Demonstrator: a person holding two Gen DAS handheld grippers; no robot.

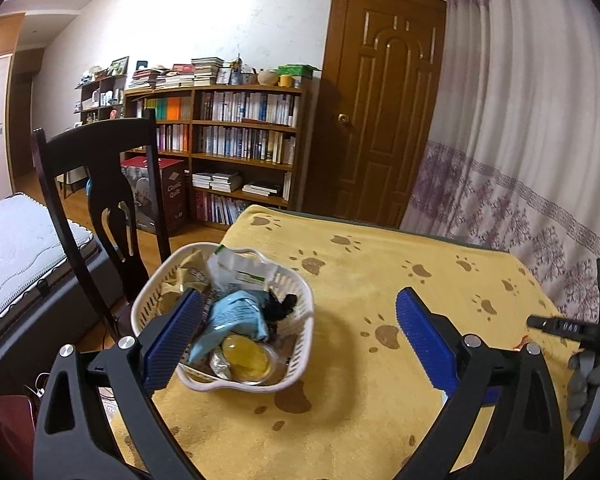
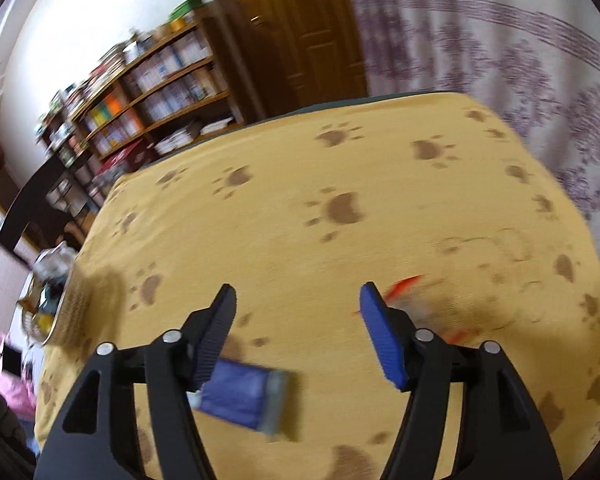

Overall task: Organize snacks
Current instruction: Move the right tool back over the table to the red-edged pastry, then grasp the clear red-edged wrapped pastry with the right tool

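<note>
Basket [image 1: 304, 300] white slotted plastic | left gripper [image 1: 298, 320] agape | right gripper [image 2: 298, 300] agape

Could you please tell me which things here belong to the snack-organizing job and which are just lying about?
Job: white basket holding a light-blue packet and yellow jelly cup; blue packet and red wrapper on the cloth.

Lying about: chair, bookshelf, door, curtain.

A basket [image 1: 305, 322] full of snack packets [image 1: 236, 314] sits at the bench's [image 1: 440, 280] left edge, with a chair [image 1: 100, 184] just beyond that edge. Near the bench's front edge lies a single packet [image 2: 240, 396], well to the right of the basket. Behind the bench stand a bookshelf [image 1: 236, 140] on the left, a door [image 1: 384, 100] in the middle and a curtain [image 1: 520, 120] on the right.
</note>
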